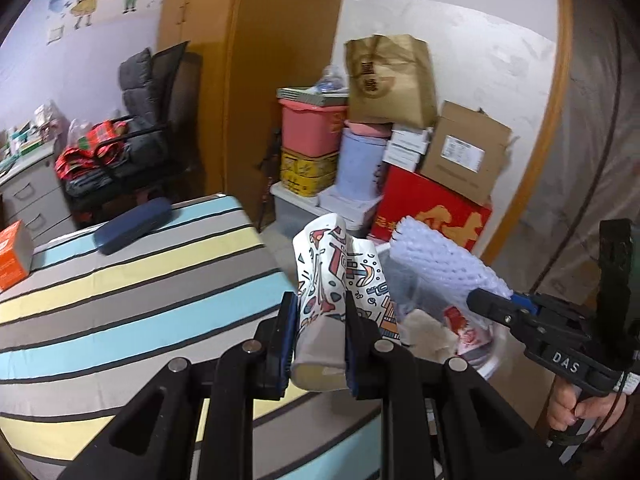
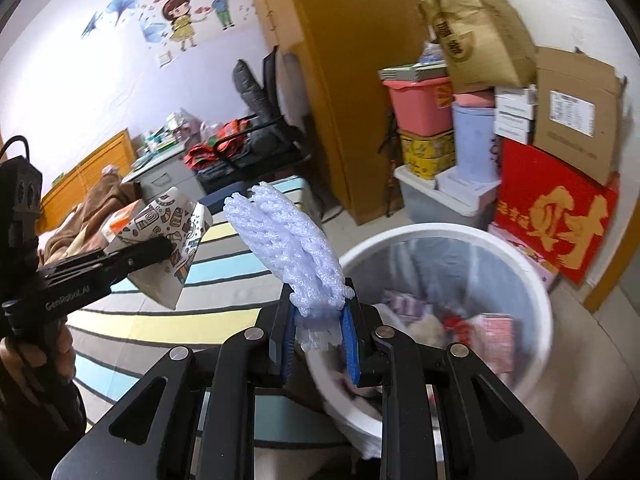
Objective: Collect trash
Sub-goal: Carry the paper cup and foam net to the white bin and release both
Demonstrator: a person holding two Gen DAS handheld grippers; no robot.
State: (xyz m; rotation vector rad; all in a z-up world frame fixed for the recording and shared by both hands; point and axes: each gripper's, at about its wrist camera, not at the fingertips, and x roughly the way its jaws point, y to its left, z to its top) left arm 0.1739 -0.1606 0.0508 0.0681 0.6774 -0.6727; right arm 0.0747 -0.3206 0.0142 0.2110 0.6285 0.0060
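My left gripper (image 1: 320, 304) is shut on a crushed paper cup (image 1: 332, 268) with a colourful doodle print, held above the bed's edge beside the bin; the cup also shows in the right wrist view (image 2: 168, 232). My right gripper (image 2: 318, 312) is shut on a white foam fruit net (image 2: 288, 248), held up at the rim of a white trash bin (image 2: 536, 280) that holds wrappers and paper. The net also shows in the left wrist view (image 1: 444, 268), with the right gripper (image 1: 492, 304) below it.
A striped bed sheet (image 1: 140, 288) carries a navy case (image 1: 132, 224) and an orange box (image 1: 12, 256). Behind the bin stand a red box (image 2: 560, 208), cardboard box (image 2: 576, 116), pink tub (image 2: 420, 104) and brown paper bag (image 2: 476, 32). A loaded chair (image 1: 140, 136) stands by the wardrobe.
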